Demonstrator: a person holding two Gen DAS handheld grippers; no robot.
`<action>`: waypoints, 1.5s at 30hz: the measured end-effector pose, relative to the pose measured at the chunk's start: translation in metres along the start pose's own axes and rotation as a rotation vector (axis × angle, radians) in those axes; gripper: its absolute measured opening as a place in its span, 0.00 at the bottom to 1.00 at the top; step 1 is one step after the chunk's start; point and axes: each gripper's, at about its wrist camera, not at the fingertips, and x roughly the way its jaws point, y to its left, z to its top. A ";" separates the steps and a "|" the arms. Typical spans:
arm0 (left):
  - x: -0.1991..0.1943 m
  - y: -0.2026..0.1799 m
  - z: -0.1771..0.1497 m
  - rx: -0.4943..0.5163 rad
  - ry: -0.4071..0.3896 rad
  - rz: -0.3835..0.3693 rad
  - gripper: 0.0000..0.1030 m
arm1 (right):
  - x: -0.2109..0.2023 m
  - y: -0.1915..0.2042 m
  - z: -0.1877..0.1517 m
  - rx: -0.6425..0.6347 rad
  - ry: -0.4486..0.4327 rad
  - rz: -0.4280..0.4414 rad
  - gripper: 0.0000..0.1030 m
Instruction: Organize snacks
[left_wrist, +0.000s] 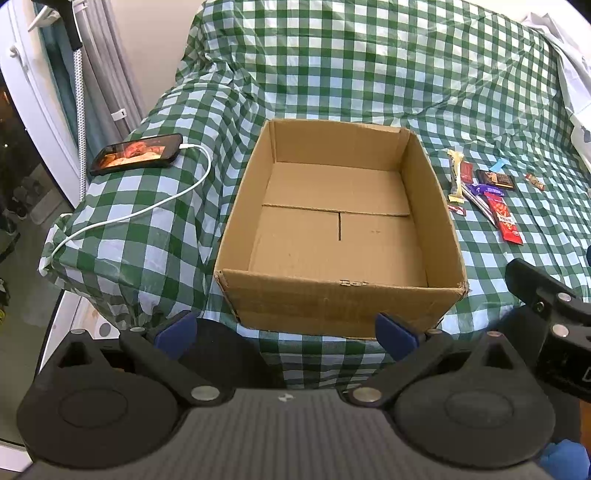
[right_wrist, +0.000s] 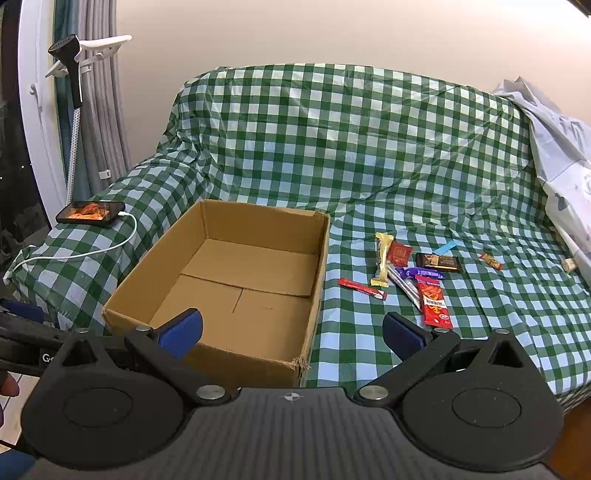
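One sofa under green checked cloth (left_wrist: 369, 74) fills left wrist view; cardboard box (left_wrist: 340, 302) on seat, snacks (left_wrist: 484, 192) right of it, phone (left_wrist: 136, 154) on armrest. Left gripper (left_wrist: 286, 330) spread wide, holding nothing.
Right wrist view: beige wall (right_wrist: 332, 33), curtains (right_wrist: 99, 110); right gripper (right_wrist: 291, 328) likewise wide, nothing held.

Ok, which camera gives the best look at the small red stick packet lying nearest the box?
The right wrist view: the red stick packet lies whole and clear of the cardboard box. In the left wrist view the box wall hides most of it.
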 end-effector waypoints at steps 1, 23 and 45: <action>0.000 0.000 0.000 0.000 0.000 0.000 1.00 | 0.003 0.001 -0.002 -0.011 -0.015 -0.006 1.00; 0.002 -0.003 -0.002 0.004 0.001 0.000 1.00 | 0.008 0.003 -0.008 -0.039 0.016 -0.018 1.00; -0.014 -0.022 0.018 0.020 -0.048 -0.068 1.00 | -0.016 -0.035 0.007 0.008 -0.005 -0.090 1.00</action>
